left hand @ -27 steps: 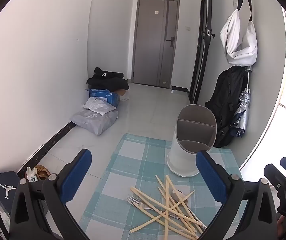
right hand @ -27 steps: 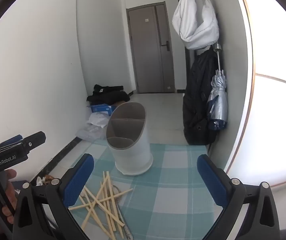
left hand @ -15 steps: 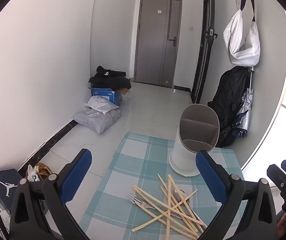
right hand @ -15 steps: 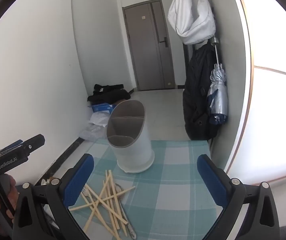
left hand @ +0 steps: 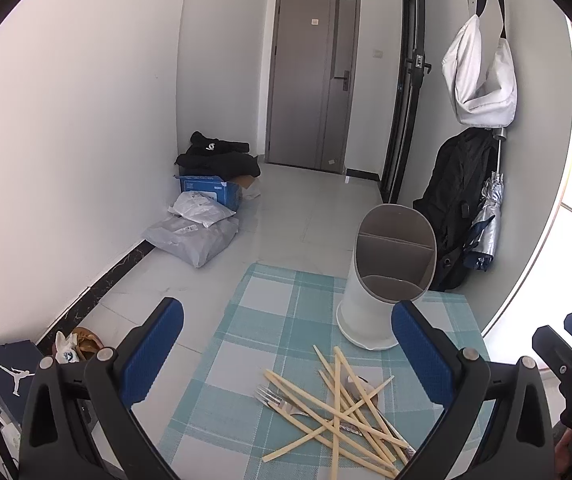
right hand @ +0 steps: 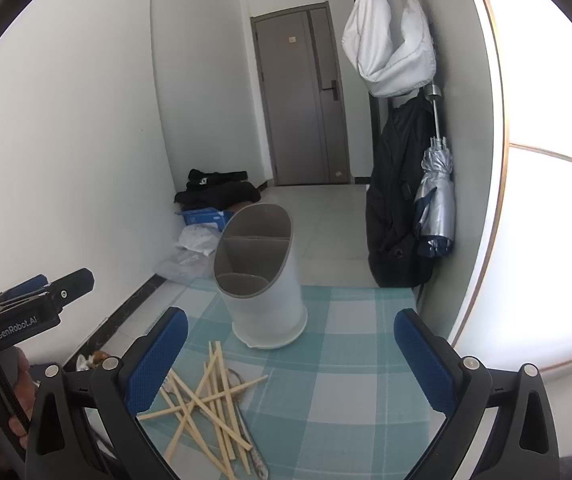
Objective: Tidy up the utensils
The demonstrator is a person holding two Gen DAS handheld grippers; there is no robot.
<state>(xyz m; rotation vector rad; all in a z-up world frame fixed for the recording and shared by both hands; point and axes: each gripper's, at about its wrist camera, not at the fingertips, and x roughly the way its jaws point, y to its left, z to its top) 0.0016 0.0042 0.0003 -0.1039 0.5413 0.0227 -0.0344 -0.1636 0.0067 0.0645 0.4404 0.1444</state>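
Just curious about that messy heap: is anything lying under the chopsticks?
Yes. A metal fork and a spoon poke out from under the chopsticks, all on the checked cloth. Their handles are mostly covered, so more cutlery could be hidden.

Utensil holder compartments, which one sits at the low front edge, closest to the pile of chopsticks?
The small curved pocket at the utensil holder's low lip, facing the chopsticks; the others sit behind it, higher.
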